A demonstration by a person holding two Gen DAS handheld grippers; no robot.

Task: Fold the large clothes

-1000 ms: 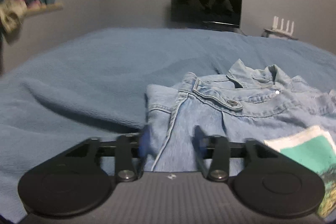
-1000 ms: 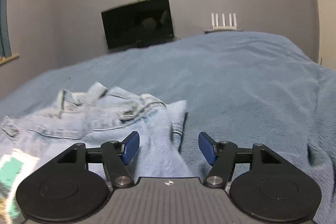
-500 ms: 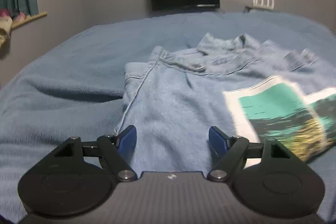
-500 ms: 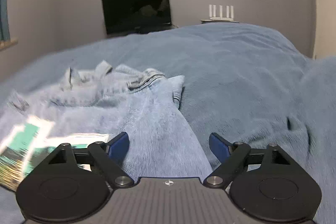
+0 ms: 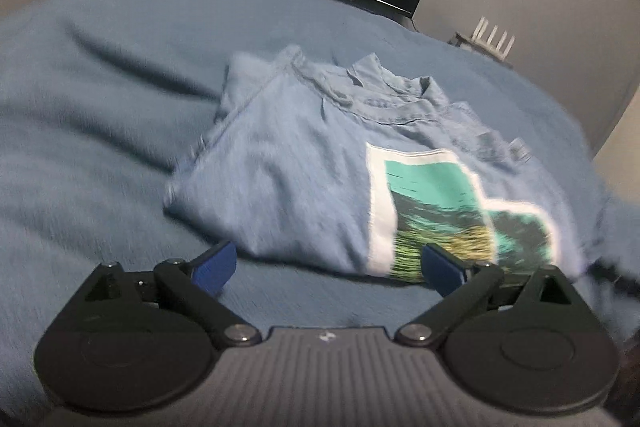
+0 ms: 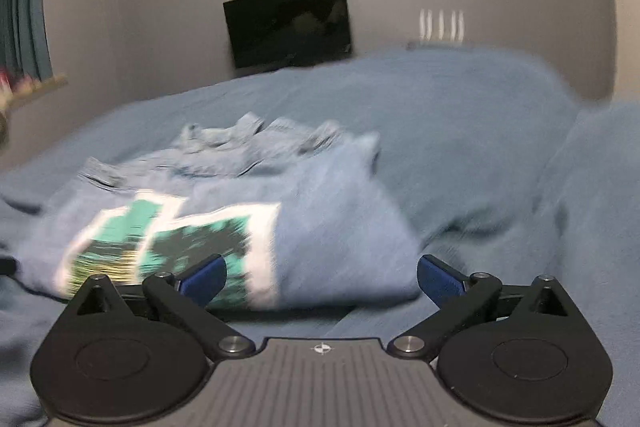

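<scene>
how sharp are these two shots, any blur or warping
Left wrist view: folded denim jacket and blue bedspread smeared by motion blur, room dim, fisheye bends the edges. Right wrist view: heavier streaking over the jacket's printed patch; the near gripper body stays crisp.

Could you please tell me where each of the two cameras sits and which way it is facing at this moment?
Left wrist: on the left gripper, looking forward and down over the folded denim shirt on the blue blanket; jaws opening, nothing between them.
Right wrist: on the right gripper, facing the same shirt from its right side; jaws opening, empty.
Shared: the shirt's teal print, blanket, black screen, white router.
</scene>
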